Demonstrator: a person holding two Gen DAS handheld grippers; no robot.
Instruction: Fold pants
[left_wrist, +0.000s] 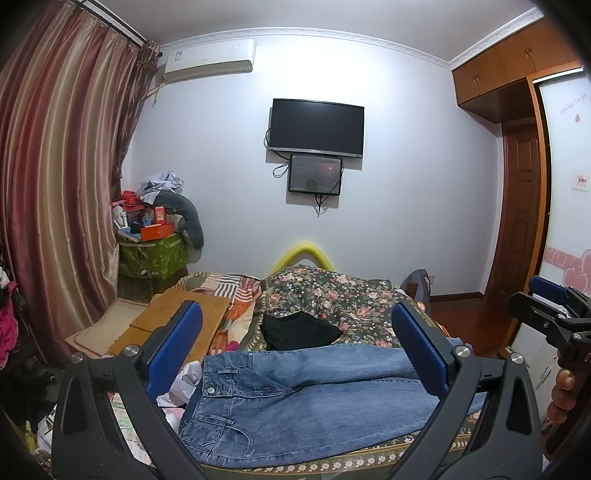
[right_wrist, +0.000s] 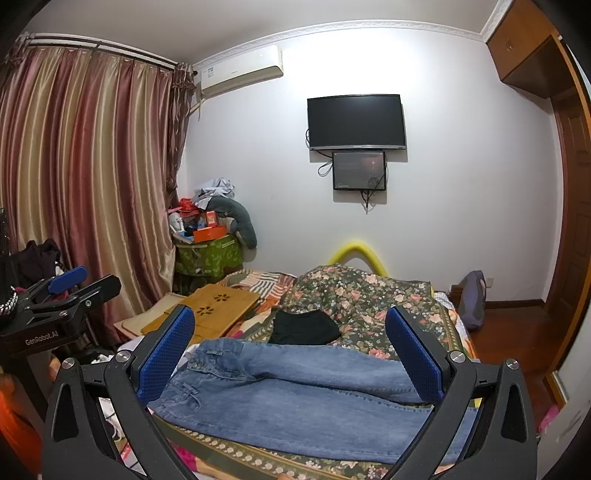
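Both claws (left_wrist: 297, 347) (right_wrist: 290, 352) wide open, empty; jeans (left_wrist: 295, 398) flat just beyond.

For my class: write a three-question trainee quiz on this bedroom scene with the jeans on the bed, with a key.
1. True or false: the left gripper holds the jeans.
2. What lies just beyond the jeans? A) black garment B) red towel C) white pillow
3. Fill in: both grippers' jaws stand ___.

Key: 1. False; it and the right gripper hold nothing. 2. A. 3. Open.
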